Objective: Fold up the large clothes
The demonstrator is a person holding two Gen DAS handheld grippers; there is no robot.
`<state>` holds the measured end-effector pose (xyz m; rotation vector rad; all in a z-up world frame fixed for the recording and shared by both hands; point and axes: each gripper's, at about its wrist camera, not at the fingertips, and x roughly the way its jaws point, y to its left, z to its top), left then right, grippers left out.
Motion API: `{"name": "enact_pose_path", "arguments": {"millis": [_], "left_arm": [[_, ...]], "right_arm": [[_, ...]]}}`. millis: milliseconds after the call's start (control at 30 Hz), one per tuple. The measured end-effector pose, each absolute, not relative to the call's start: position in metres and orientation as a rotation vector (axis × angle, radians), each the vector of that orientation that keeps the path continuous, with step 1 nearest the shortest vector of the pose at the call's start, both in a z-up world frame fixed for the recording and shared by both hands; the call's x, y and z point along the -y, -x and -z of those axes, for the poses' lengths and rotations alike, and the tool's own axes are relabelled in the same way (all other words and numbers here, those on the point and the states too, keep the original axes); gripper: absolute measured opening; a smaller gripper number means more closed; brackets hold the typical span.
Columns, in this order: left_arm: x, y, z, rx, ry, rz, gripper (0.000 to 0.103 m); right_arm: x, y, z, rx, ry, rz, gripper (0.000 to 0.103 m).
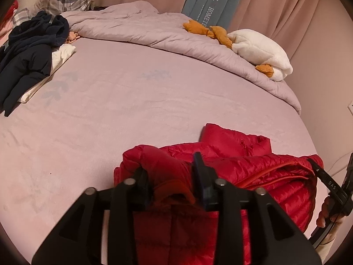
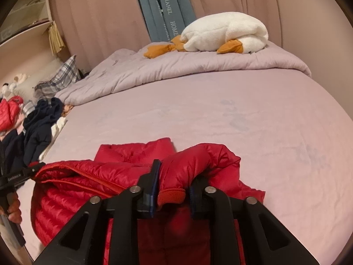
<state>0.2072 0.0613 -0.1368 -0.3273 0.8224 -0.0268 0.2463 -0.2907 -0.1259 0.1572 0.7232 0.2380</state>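
the red puffer jacket (image 1: pixel 253 167) lies bunched at the near edge of the pink bed (image 1: pixel 132 110), its lower part cut off behind the gripper frames. the left gripper (image 1: pixel 169 176) stands part open with a red cuff between its fingers; whether the pads still press it is hard to tell. the right gripper (image 2: pixel 174 185) likewise straddles the other cuff, jaws narrow, contact unclear. a dark clothes pile (image 1: pixel 28 59) sits far left, a white plush goose (image 2: pixel 227 33) on the folded duvet (image 2: pixel 176 68).

Red quilted jacket (image 1: pixel 253 165) — pink sheet (image 1: pixel 132 114), plaid pillow (image 1: pixel 68 0), white-and-orange plush (image 1: pixel 260 48)
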Motion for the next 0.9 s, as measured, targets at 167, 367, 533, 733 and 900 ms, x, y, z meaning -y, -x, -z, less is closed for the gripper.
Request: {"name": "enact_pose_path", "arguments": {"millis": [167, 367, 533, 733, 900], "left_arm": [[-0.07, -0.195, 0.125, -0.767, 0.381, 0.11, 0.071], [-0.08, -0.174, 0.097, -0.654, 0.326, 0.016, 0.089], [-0.093, -0.17, 0.096, -0.678, 0.354, 0.014, 0.089], [-0.09, -0.176, 0.113, -0.739, 0.339, 0.027, 0.084], [-0.082, -0.188, 0.145, -0.851, 0.321, 0.062, 0.068]], "right_arm": [[0.303, -0.231, 0.112, -0.621, -0.16, -0.161, 0.06], [0.328, -0.217, 0.092, -0.562, -0.215, -0.12, 0.066], [0.335, -0.213, 0.087, -0.556, -0.205, -0.107, 0.066], [0.328, -0.228, 0.104, -0.659, -0.19, -0.166, 0.067], [0.322, -0.241, 0.131, -0.777, -0.194, -0.209, 0.067]]}}
